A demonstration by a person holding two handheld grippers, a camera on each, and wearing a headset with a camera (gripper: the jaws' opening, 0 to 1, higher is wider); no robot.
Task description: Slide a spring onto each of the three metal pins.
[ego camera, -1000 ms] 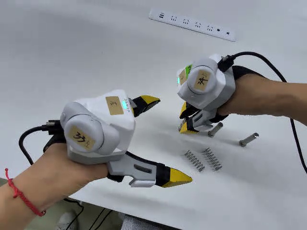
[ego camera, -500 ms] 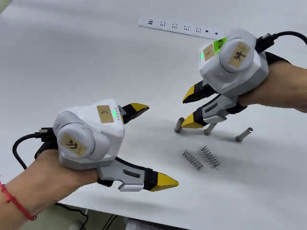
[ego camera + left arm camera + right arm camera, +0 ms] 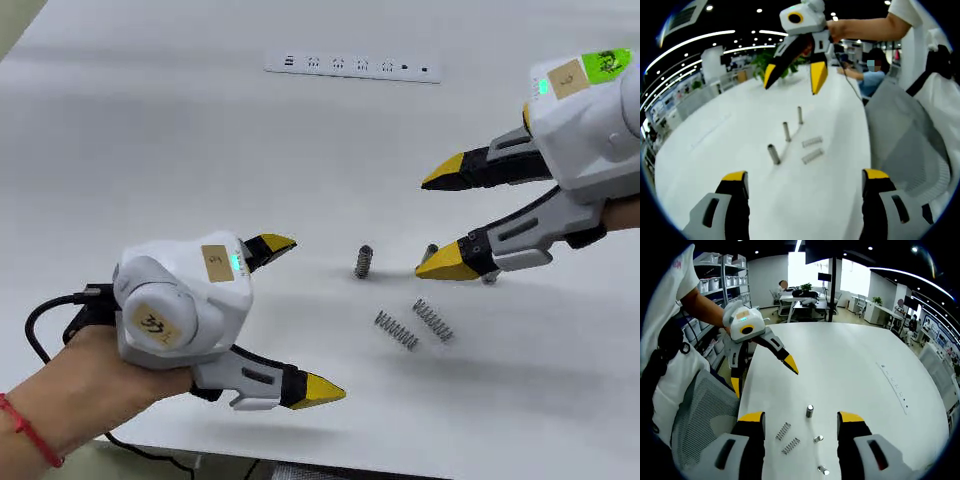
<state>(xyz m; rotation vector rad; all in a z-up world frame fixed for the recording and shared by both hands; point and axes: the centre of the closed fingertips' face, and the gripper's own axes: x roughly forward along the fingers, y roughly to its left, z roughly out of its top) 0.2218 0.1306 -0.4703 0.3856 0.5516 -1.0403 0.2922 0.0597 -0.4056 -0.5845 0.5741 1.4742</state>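
Observation:
Three short metal pins stand upright in a row on the white table. The nearest pin [image 3: 363, 261] [image 3: 810, 411] [image 3: 773, 154] looks ridged, as if a spring sits on it. The middle pin [image 3: 786, 131] [image 3: 818, 439] and the far pin [image 3: 800, 115] [image 3: 823, 470] are bare. Two loose springs [image 3: 396, 330] [image 3: 432, 320] lie side by side in front of the pins. My right gripper [image 3: 437, 220] hangs open above the pins, its lower jaw hiding part of them. At the lower left my left gripper [image 3: 298, 316] is open and holds nothing.
A white power strip [image 3: 352, 67] lies at the far side of the table. The table's front edge [image 3: 400, 470] runs just below the left gripper. A black cable [image 3: 45, 310] trails from the left gripper. A grey mesh chair [image 3: 700, 415] stands by the table.
My right gripper has opened and risen up and to the right, leaving the ridged pin standing on the table. The left gripper has stayed open at the lower left.

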